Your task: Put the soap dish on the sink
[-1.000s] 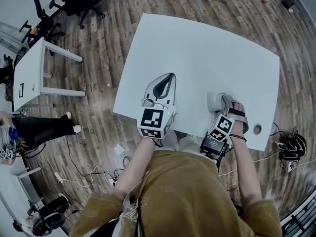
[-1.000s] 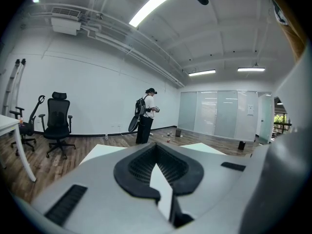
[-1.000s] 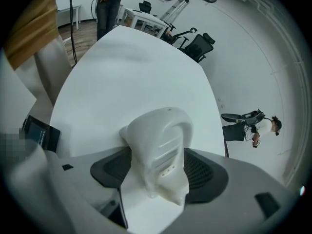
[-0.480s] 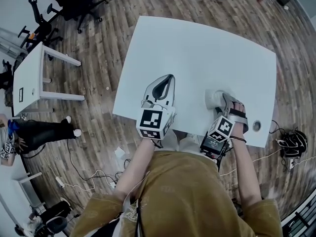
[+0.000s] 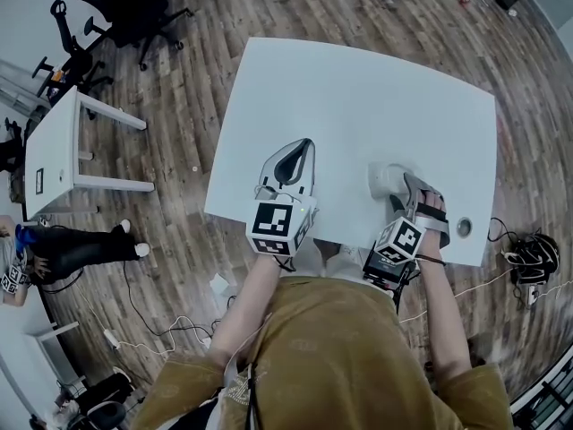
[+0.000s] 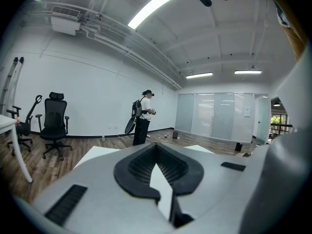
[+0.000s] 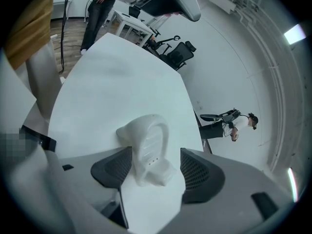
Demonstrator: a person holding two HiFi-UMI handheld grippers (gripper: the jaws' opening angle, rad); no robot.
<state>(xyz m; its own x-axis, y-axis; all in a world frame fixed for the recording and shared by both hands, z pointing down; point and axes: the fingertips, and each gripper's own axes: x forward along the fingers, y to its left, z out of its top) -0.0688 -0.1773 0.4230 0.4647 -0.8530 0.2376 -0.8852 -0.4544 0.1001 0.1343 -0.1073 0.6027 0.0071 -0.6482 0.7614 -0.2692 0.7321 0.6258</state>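
Head view, one soap dish [image 5: 383, 177], two tools [image 5: 307, 146] [image 5: 408, 192]

No text, brand or number legible. Square black-and-white code patterns, no letters, on cubes [image 5: 271, 222] of left hand-held gripper [image 5: 307, 144] and right hand-held gripper [image 5: 398, 186], at worktop [image 5: 358, 88] near edge. Beyond worktop, sheet [image 6: 247, 111] on glass wall [image 6: 219, 118]: print too small to read.

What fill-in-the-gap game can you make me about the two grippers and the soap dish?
The right gripper has its jaws ___, with the soap dish between them. The dish lies on a table coloured ___. The left gripper has its jaws ___, holding nothing.
Missing words: open, white, shut.
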